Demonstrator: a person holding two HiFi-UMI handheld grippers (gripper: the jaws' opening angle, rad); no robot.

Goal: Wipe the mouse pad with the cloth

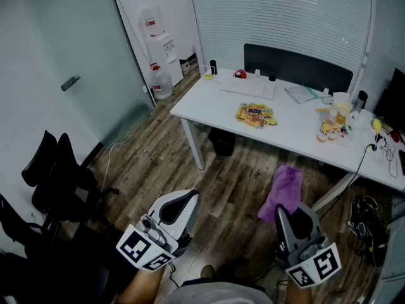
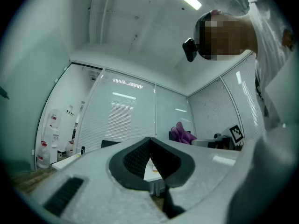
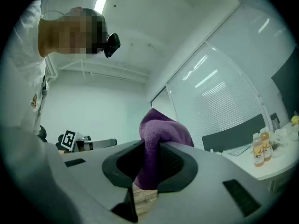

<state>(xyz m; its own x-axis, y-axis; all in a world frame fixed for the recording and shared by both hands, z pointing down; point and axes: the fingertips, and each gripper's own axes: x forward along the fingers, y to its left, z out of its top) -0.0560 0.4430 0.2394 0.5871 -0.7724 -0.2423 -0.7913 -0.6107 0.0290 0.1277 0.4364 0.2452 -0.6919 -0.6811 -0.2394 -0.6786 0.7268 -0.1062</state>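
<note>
My right gripper (image 1: pixel 295 213) is shut on a purple cloth (image 1: pixel 283 190), which stands up from its jaws over the wooden floor. In the right gripper view the cloth (image 3: pixel 161 135) is pinched between the dark pads of the right gripper (image 3: pixel 150 154). My left gripper (image 1: pixel 187 201) is low at the left, shut, with nothing in it; the left gripper view shows the left gripper (image 2: pixel 150 146) with its pads meeting. Both are held well short of the white desk (image 1: pixel 209 109). On the desk lies a flat yellow patterned thing (image 1: pixel 255 114); I cannot tell whether it is the mouse pad.
The desk also carries a keyboard (image 1: pixel 248 86), drink bottles (image 1: pixel 329 126) and papers. A black bin (image 1: pixel 221 142) stands under it. Black office chairs (image 1: pixel 57 177) are at the left, a water dispenser (image 1: pixel 163 48) at the back, and cables (image 1: pixel 364 214) on the floor at right.
</note>
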